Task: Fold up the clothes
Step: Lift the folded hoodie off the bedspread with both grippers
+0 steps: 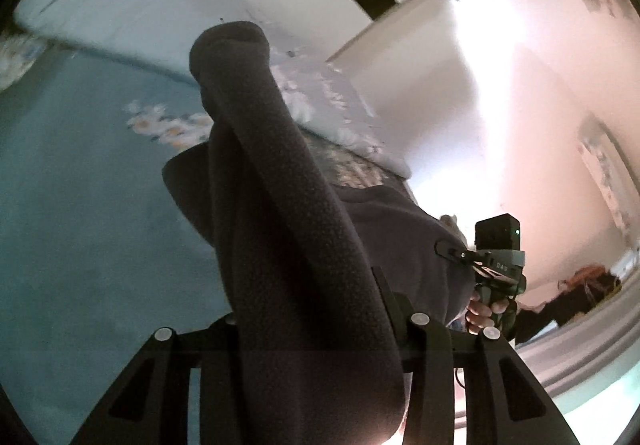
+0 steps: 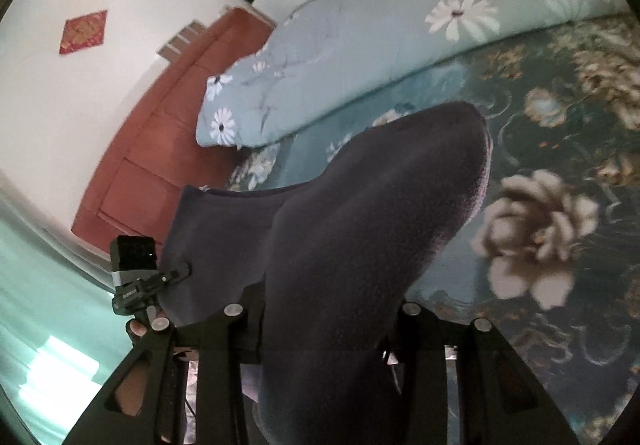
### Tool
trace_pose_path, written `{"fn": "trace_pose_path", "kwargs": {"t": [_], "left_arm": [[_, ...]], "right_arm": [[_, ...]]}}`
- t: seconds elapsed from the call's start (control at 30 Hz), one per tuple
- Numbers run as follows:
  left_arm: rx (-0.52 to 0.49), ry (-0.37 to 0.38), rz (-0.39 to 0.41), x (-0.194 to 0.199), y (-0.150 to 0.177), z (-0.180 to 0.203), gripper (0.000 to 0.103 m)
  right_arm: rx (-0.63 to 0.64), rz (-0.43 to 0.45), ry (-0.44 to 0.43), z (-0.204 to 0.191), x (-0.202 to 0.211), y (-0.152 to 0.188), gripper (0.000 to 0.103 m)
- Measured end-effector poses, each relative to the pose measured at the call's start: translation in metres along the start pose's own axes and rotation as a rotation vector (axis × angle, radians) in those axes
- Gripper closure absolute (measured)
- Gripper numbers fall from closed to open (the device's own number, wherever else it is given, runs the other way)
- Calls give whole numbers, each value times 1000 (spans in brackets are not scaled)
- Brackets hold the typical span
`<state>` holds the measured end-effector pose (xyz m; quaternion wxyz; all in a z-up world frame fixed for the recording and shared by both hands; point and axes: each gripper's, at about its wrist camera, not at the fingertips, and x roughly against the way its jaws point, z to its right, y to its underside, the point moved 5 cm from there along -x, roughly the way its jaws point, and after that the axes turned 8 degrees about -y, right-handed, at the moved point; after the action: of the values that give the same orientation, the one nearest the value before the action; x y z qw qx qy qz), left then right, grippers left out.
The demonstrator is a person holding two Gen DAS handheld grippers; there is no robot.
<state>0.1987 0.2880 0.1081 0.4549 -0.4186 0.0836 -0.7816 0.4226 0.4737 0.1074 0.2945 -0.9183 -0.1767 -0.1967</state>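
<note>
A dark grey fleece garment hangs lifted over the bed, stretched between both grippers. In the left wrist view a thick fold of it runs up from between the fingers of my left gripper, which is shut on it; the cloth hides the fingertips. Further right, my right gripper pinches the garment's other end, with a hand below on its handle. The right wrist view has the garment bulging out of my right gripper, shut on it. At lower left, my left gripper bites the same cloth.
A teal bedspread with large flowers lies below. A rolled light-blue daisy quilt runs along the far side of the bed. Beyond it stand a red-brown wooden cabinet and white walls. Dark items lie on the floor at right.
</note>
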Motion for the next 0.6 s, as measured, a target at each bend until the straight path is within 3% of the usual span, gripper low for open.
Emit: {"fn": "trace_pose_path", "kwargs": {"t": [0.23, 0.43, 0.6], "left_arm": [[-152, 71, -2, -49, -35, 135, 60], [-227, 170, -53, -143, -66, 253, 60], [-284, 240, -126, -216, -62, 329, 60]], "right_arm": [[73, 104, 33, -8, 118, -25, 63], [83, 232, 125, 19, 254, -50, 63], [51, 303, 242, 49, 354, -49, 63]]}}
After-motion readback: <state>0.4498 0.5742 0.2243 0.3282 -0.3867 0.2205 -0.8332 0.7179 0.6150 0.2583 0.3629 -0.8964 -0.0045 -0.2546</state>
